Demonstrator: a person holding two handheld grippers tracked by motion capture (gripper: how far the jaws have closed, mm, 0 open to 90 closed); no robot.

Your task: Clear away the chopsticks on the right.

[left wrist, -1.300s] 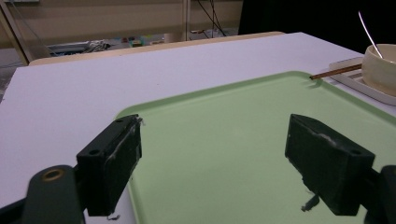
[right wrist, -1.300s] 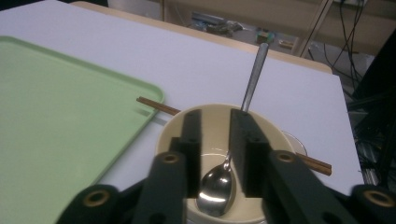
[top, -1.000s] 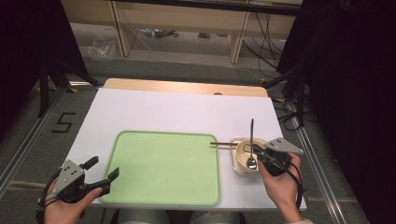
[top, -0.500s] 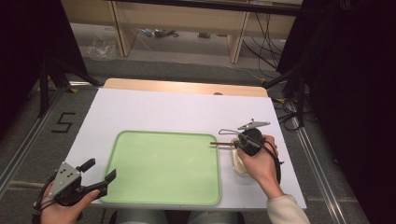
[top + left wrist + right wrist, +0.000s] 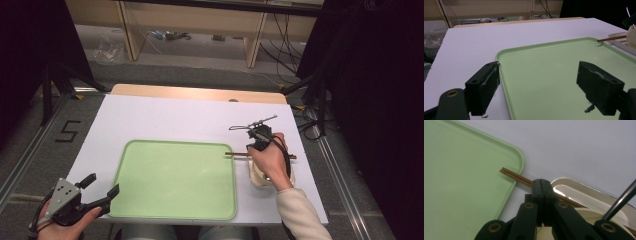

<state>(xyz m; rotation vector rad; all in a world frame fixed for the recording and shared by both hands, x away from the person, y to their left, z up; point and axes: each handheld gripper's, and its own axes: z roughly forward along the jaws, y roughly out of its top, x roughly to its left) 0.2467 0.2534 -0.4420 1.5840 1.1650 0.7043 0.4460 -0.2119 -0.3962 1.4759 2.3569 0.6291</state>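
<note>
Shifting from above the cream bowl (image 5: 265, 176) toward the chopsticks (image 5: 237, 154) since the earlier frame: right tongs (image 5: 256, 135), jaws pressed together, nothing between them. Hovering now just over the chopsticks, lying as a pair with tips over the green tray (image 5: 177, 180) rim and the rest running across the small white tray (image 5: 584, 188) beside the bowl. Judging the chopsticks as light, stiff, thin and smooth, prone to rolling or splitting apart; gripping both together near mid-length advised. Bending the right wrist forward, jaws pointing down at the table (image 5: 170, 117). Resting left tongs (image 5: 100, 192) low at the tray's near left corner, jaws apart, empty.
</note>
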